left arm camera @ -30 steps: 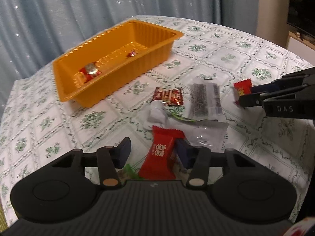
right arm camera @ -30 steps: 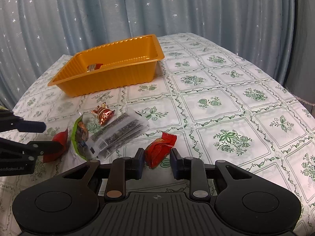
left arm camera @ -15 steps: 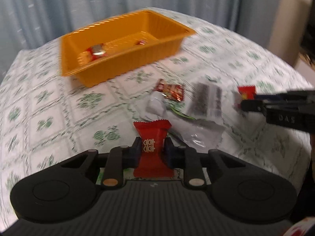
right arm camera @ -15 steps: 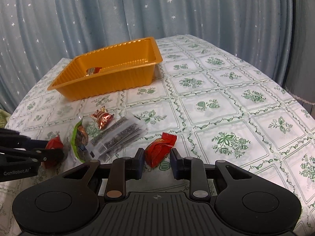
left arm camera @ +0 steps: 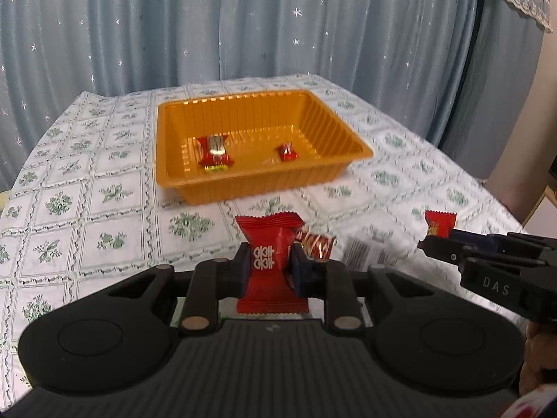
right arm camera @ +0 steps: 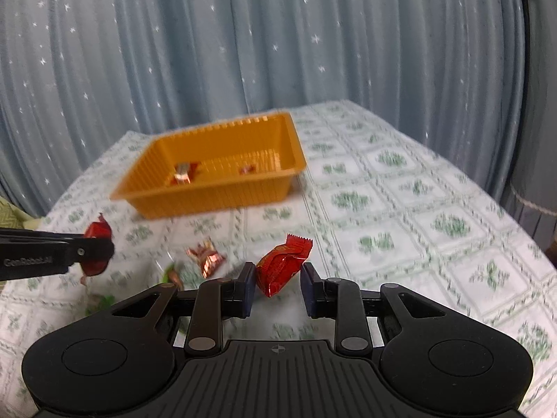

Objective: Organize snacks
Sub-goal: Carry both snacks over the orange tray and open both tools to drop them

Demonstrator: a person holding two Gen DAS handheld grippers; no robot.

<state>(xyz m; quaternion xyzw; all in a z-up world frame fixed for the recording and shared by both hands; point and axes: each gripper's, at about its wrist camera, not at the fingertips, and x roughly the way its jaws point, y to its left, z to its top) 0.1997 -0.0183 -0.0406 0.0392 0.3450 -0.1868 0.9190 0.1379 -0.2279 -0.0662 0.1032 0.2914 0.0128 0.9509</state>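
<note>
My left gripper point(left arm camera: 269, 264) is shut on a red snack packet point(left arm camera: 271, 261) with white lettering and holds it above the table, short of the orange tray point(left arm camera: 351, 139). The tray holds two small red wrapped candies point(left arm camera: 213, 150), point(left arm camera: 288, 152). My right gripper point(right arm camera: 278, 284) holds a small orange-red snack packet point(right arm camera: 282, 265) between its fingers, lifted off the table; a little gap shows at the right pad. In the left wrist view the right gripper point(left arm camera: 435, 244) enters from the right with that packet point(left arm camera: 440, 223) at its tip. The tray also shows in the right wrist view point(right arm camera: 216, 191).
On the patterned tablecloth point(left arm camera: 87, 202) lie a red-gold wrapped candy point(left arm camera: 316, 242) and a clear packet with dark print point(left arm camera: 362, 249). The right wrist view shows that candy point(right arm camera: 206, 257) and a green-edged packet point(right arm camera: 172, 275). Blue curtains point(left arm camera: 243, 24) hang behind the table.
Both grippers have lifted off the table with their packets. The left gripper closed on the red packet and swung to face the tray. The right gripper rose with the orange-red packet.
</note>
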